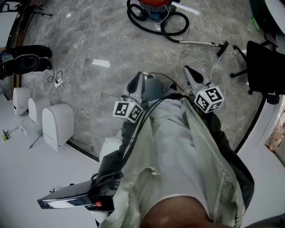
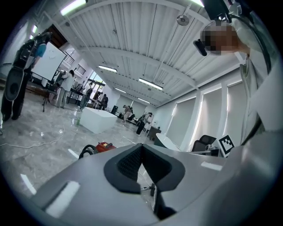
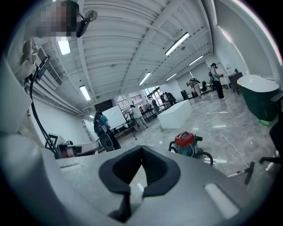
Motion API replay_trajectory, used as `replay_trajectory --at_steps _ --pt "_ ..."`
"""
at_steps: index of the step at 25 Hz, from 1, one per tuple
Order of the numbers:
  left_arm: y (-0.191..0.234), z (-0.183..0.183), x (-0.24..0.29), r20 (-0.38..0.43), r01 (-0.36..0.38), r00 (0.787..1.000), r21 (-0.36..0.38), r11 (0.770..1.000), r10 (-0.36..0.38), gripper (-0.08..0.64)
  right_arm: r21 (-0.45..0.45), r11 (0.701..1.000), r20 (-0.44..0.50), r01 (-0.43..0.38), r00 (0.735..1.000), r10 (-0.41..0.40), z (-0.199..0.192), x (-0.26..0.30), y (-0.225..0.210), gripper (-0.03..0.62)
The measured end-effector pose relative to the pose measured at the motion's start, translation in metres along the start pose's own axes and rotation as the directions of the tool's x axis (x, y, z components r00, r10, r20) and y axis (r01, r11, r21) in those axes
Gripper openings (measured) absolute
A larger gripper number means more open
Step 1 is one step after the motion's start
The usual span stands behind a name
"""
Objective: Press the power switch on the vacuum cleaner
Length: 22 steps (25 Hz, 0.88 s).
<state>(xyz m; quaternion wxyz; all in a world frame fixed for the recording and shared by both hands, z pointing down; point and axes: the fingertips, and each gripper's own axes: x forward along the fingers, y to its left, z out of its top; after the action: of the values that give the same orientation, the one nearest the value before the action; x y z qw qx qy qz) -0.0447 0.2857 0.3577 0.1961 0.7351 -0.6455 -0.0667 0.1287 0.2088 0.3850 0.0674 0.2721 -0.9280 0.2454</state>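
The vacuum cleaner (image 1: pixel 153 6), red-topped with a blue-grey drum, stands on the grey floor at the far top edge of the head view. It also shows small and distant in the left gripper view (image 2: pixel 102 146) and the right gripper view (image 3: pixel 185 142). Both grippers are held close to my body, well short of it. My left gripper (image 1: pixel 136 83) and right gripper (image 1: pixel 192 75) point towards the vacuum. In each gripper view the dark pads meet at their tips, left gripper (image 2: pixel 141 148) and right gripper (image 3: pixel 141 150), with nothing between them. The power switch is too small to make out.
A black hose (image 1: pixel 173 26) coils beside the vacuum and its metal wand (image 1: pixel 200 43) lies across the floor to the right. A black office chair (image 1: pixel 262 67) stands at right. White housings (image 1: pixel 58 124) sit on a white table at left. A thin cable (image 1: pixel 75 58) trails over the floor.
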Motion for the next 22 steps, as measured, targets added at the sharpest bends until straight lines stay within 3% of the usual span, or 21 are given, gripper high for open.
replay_trajectory --at_steps 9,15,22 --pt "0.015 0.008 0.024 -0.007 0.011 1.0 -0.002 1.0 -0.011 0.003 0.006 1.0 -0.02 -0.004 1.0 0.004 0.004 0.022 -0.009 0.002" --pt "0.044 0.02 0.087 -0.013 0.104 0.994 -0.009 0.995 -0.104 0.003 0.032 0.995 -0.011 0.099 0.995 -0.099 0.022 0.047 -0.045 0.002" --pt "0.118 0.056 0.177 -0.061 0.202 0.977 -0.031 0.979 -0.204 0.003 0.061 0.976 -0.02 0.209 0.978 -0.209 0.054 0.139 -0.072 0.002"
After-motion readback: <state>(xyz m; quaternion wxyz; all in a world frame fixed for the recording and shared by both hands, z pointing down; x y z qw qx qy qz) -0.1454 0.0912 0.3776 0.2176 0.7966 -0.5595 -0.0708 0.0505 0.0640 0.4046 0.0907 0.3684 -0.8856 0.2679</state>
